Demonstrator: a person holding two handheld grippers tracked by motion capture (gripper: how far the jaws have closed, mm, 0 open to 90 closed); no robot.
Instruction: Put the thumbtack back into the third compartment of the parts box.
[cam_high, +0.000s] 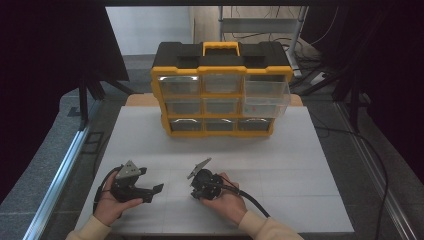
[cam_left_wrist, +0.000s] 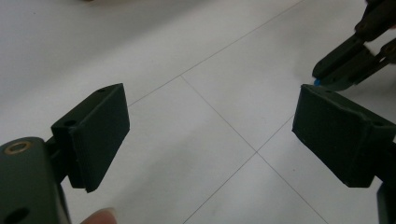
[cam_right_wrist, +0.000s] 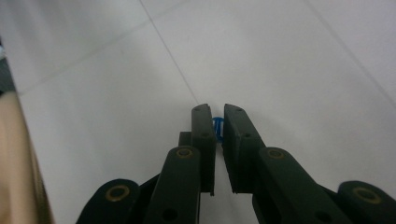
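The right gripper (cam_right_wrist: 218, 122) pinches a small blue plastic ring (cam_right_wrist: 218, 127) between its tips; the left gripper (cam_left_wrist: 210, 135) gapes empty beside it.

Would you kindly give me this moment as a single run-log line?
right gripper: shut on small blue item, at table | left gripper: open, empty | organizer: upper right drawer pulled out

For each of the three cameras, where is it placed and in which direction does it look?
High view: above the person's side, facing forward and down on the table and drawer cabinet; both hands show.
Left gripper view: on the left gripper, along open jaws.
Right gripper view: on the right gripper, jaws shut on a small blue piece.
Shared: the white table.
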